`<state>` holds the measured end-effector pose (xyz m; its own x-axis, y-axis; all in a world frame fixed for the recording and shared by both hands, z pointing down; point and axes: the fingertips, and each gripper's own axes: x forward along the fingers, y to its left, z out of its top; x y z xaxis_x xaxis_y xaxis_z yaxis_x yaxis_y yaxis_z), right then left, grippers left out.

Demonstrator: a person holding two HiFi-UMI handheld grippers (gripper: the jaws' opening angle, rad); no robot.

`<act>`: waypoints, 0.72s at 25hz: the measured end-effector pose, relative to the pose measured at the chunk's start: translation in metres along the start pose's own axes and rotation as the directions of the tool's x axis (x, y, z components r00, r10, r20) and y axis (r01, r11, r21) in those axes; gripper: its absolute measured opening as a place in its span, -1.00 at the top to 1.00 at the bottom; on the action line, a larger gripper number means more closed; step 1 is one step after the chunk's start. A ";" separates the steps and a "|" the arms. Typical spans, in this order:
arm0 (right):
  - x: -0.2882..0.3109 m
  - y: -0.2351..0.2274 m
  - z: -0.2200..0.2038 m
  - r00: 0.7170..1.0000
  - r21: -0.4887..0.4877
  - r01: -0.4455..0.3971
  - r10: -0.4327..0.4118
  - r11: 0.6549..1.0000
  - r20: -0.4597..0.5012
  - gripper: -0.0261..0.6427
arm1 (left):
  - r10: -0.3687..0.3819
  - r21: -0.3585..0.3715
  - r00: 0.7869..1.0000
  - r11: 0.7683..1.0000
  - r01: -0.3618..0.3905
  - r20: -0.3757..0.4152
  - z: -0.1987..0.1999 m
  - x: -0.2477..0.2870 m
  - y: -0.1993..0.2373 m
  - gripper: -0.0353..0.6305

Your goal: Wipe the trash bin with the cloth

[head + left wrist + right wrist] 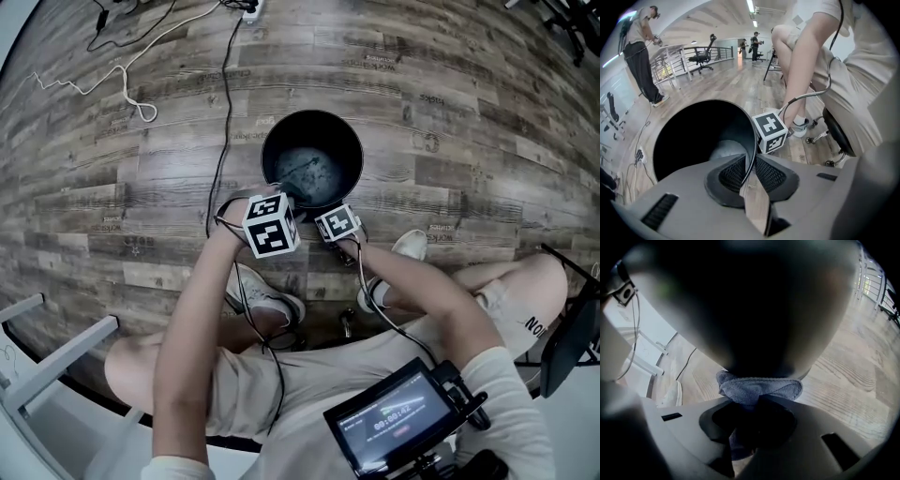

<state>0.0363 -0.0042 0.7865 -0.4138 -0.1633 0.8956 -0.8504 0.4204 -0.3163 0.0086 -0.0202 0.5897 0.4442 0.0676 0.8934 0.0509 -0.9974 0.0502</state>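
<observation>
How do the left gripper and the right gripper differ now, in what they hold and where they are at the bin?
The left gripper is shut on the rim of the black round trash bin, one jaw inside, one outside; the right gripper is shut on a grey-blue cloth. The left gripper is at the top edge; the right gripper is outside, its cloth against the wall. Both are at the bin's near side.

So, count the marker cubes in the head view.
2. The larger cube sits at the trash bin's near rim; the smaller cube is right of it. No others show.
</observation>
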 end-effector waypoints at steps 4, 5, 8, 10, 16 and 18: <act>-0.043 0.003 -0.006 0.999 -0.092 -0.018 0.014 0.996 -0.044 0.69 | 0.005 -0.096 0.989 0.995 0.009 0.151 0.014 -0.021 0.000 0.68; -0.056 0.007 -0.005 0.998 -0.122 -0.032 0.026 0.992 -0.051 0.69 | 0.013 -0.121 0.978 0.993 0.012 0.207 0.021 -0.032 0.003 0.68; -0.105 0.023 0.003 0.996 -0.174 -0.084 0.077 0.981 -0.047 0.69 | 0.087 -0.213 0.932 0.977 -0.011 0.351 0.045 -0.077 0.022 0.68; -0.142 0.036 0.016 0.993 -0.190 -0.119 0.118 0.975 -0.016 0.70 | 0.187 -0.276 0.898 0.958 -0.077 0.399 0.055 -0.112 0.039 0.68; -0.252 0.057 0.070 0.970 -0.252 -0.154 0.195 0.955 0.145 0.69 | 0.499 -0.444 0.740 0.845 -0.299 0.451 0.081 -0.206 0.073 0.68; -0.283 0.058 0.090 0.955 -0.259 -0.138 0.198 0.956 0.220 0.70 | 0.546 -0.464 0.694 0.821 -0.333 0.469 0.096 -0.229 0.071 0.68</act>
<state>0.0749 -0.0138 0.4864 -0.6349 -0.2694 0.7241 -0.6718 0.6554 -0.3451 -0.0037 -0.1047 0.3461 0.7554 -0.4868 0.4386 -0.5208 -0.8523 -0.0488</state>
